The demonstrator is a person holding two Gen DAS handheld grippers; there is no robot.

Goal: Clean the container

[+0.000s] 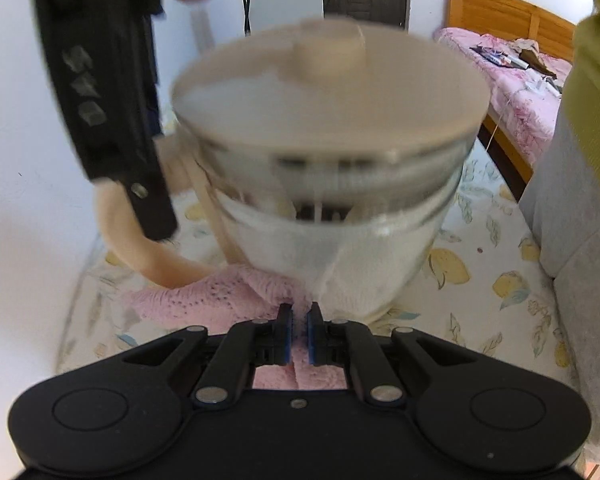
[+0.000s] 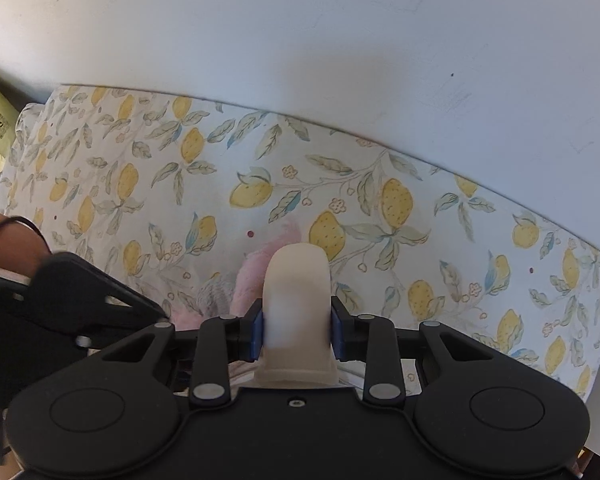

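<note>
The lemon-patterned cloth covering the table fills the ground ahead of both tools and runs back to a plain white wall. Directly ahead of the left gripper, and above its fingertips, stands the clear glass container with a beige lid and beige handle, blurred by motion; its base appears lifted or tilted over the cloth, though contact with the table cannot be judged. The right gripper enters the left wrist view from the upper left as a black body reaching down to the handle. In its own view its blue-padded jaws are clamped on either side of the beige curved handle, which projects forward between them. Beneath and just ahead of the left tool lies the pink knitted cleaning cloth; the left jaws stand nearly together, pinching a fold of it, and the cloth lies against the lower wall of the glass. Assessment: the task is in its wiping stage. The container is secured by the handle and the cloth is in hand and applied low on the outer wall. No dirt or cleaned area can be distinguished through the blur, so progress cannot be graded. The upper wall, lid and interior presumably remain to be wiped, and the container remains to be set down.
</note>
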